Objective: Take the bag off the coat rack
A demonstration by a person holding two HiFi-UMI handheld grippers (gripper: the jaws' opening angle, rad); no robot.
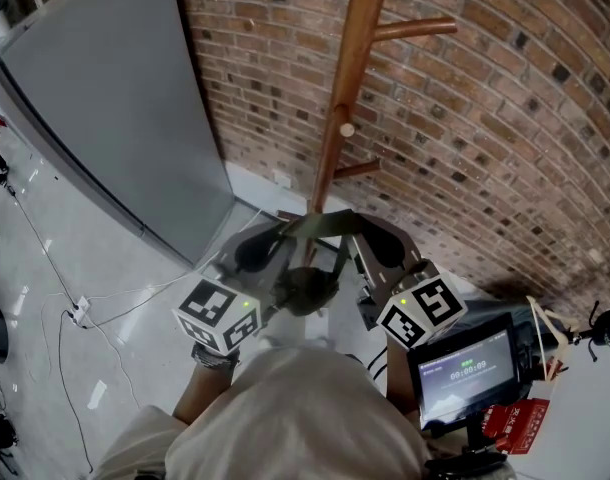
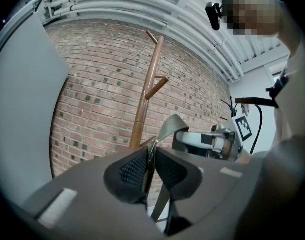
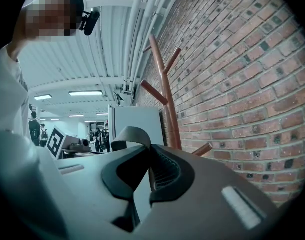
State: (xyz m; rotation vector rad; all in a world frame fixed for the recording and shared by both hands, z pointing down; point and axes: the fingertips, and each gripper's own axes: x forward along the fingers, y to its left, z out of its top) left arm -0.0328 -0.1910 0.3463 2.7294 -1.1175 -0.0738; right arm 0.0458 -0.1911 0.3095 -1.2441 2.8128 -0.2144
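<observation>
my left gripper [image 2: 151,159] is clenched on the bag's strap [image 2: 168,128], flat webbing pinched edge-on between ribbed black pads. my right gripper [image 3: 148,159] is clenched on the same strap, with a loop curling up above its tips. the strap runs between the two, just in front of the coat rack [image 1: 337,133] pole and below its pegs. the bag [image 1: 305,290] hangs under the strap, near the rack's lower pole; it's dark olive, soft, lumpy. it looks clear of the pegs, so mostly done. left to do: carry it away from the rack. the rack is smooth round brown wood with angled pegs. a rough brick wall [image 1: 505,118] is right behind it.
</observation>
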